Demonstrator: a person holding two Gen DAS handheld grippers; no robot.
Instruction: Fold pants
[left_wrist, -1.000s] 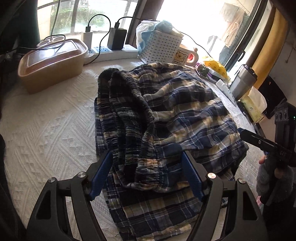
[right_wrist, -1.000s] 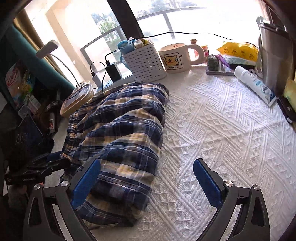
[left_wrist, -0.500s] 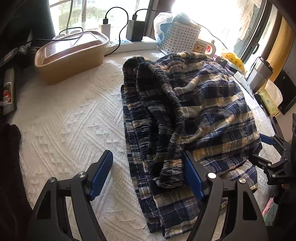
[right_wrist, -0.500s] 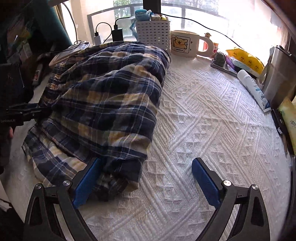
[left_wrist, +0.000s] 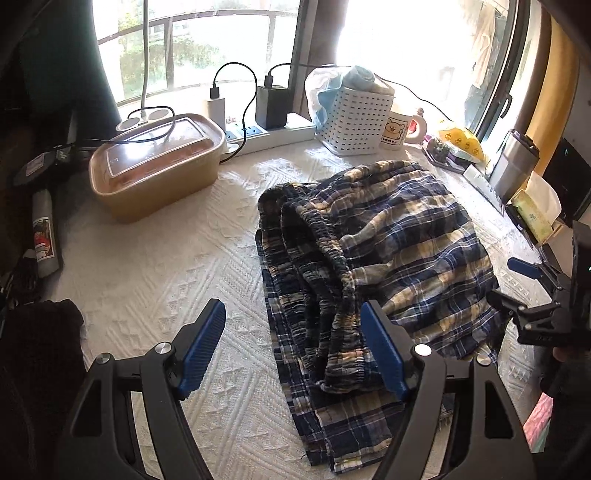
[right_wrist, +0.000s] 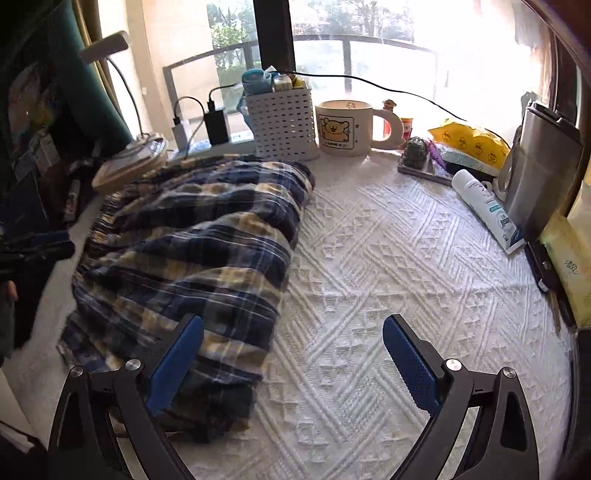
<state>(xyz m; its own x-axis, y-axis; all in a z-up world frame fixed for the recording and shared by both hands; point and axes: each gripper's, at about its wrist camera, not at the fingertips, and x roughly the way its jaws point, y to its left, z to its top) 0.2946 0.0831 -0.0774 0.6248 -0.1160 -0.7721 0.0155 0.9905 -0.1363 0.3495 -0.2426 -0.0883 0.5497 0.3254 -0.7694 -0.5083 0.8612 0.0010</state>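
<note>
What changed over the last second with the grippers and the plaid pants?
The left gripper drew back from the pants: a second ago the elastic waistband sat between its open fingers; now bare cloth shows there and only the right finger overlaps the fabric. Nothing was gripped. The right gripper stayed open at the fold's edge. The pants stayed folded in place, as did the basket and mug.

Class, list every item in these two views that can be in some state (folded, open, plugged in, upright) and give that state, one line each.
plaid pants: folded into a loose bundle, lying on the table
left gripper: open, holding nothing
right gripper: open, holding nothing
tan food container: lid on
chargers: plugged into the strip
bear mug: upright
white tube: lying down
</note>
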